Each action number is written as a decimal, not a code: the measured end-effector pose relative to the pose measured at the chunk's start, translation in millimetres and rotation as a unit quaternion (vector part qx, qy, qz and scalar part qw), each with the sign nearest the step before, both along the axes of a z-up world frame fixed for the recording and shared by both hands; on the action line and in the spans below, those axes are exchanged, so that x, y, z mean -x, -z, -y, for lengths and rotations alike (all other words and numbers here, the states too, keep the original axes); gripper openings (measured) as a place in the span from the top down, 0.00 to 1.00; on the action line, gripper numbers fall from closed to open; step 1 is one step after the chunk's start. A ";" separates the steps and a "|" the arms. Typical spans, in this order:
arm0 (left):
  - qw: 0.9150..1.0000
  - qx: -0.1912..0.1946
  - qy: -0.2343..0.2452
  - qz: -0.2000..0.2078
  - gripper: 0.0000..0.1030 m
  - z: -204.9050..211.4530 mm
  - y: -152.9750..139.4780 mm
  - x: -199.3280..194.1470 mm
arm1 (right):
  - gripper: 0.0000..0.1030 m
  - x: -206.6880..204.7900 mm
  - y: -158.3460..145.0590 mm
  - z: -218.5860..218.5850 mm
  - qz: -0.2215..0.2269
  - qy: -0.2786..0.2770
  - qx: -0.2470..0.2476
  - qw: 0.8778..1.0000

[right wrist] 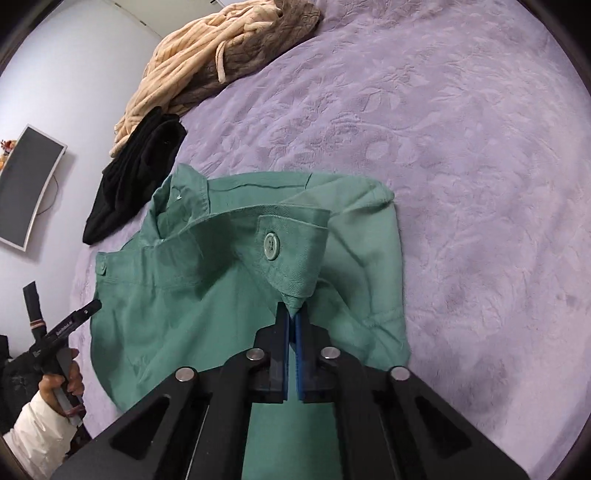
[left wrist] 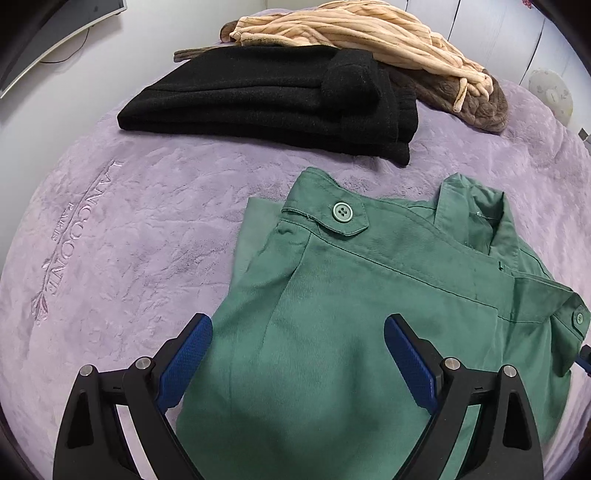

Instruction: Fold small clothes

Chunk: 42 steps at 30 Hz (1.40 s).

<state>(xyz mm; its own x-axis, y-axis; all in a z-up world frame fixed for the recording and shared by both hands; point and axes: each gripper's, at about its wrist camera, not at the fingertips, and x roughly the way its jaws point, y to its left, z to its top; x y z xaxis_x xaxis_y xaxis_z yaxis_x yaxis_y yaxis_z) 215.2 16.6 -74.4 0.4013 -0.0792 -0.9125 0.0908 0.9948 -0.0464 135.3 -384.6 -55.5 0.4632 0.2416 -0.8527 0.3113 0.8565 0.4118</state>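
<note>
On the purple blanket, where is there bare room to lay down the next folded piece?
The lilac plush blanket is bare right of the green cotton garment, and left of it by the embroidered lettering. It is crowded at the back, where the folded black knit and beige ribbed fleece lie together.

Green shirt (left wrist: 369, 314) with matching green buttons (left wrist: 342, 212). Black folded sweater (left wrist: 266, 99). Beige-and-brown ribbed robe (left wrist: 369, 40). Lilac blanket (left wrist: 129, 221), embossed floral pattern. Blue gripper pads (left wrist: 184, 362).

Even, soft indoor light fills both views; shadows are faint. Focus is sharp at centre, with strong fisheye bending and dark corners.
</note>
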 end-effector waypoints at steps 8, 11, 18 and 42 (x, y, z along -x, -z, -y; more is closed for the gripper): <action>0.995 -0.084 -0.046 0.008 0.08 0.3 22.8 -13.9 | 0.91 -21.5 23.3 81.5 -0.042 0.154 -0.012 0.987; 0.993 -0.085 -0.079 0.006 0.08 -23.2 18.1 -19.9 | 0.81 -2.2 14.3 82.5 -0.023 0.131 -0.028 0.991; 0.999 -0.017 -0.041 0.002 0.08 -39.5 -6.9 -22.2 | 0.40 5.1 8.8 32.5 -0.004 0.049 -0.045 0.998; 0.997 -0.043 -0.070 -0.010 0.41 -44.0 13.4 -29.7 | 0.42 31.1 5.4 28.9 -0.005 0.065 -0.090 0.994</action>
<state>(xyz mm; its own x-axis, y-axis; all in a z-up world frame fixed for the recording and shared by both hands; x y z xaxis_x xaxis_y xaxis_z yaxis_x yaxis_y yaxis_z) 244.9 60.6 -87.7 0.3852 0.0543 -0.9212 -0.0493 0.9981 0.0382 104.2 -413.5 -60.8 0.4919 0.3285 -0.8063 0.4199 0.7218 0.5502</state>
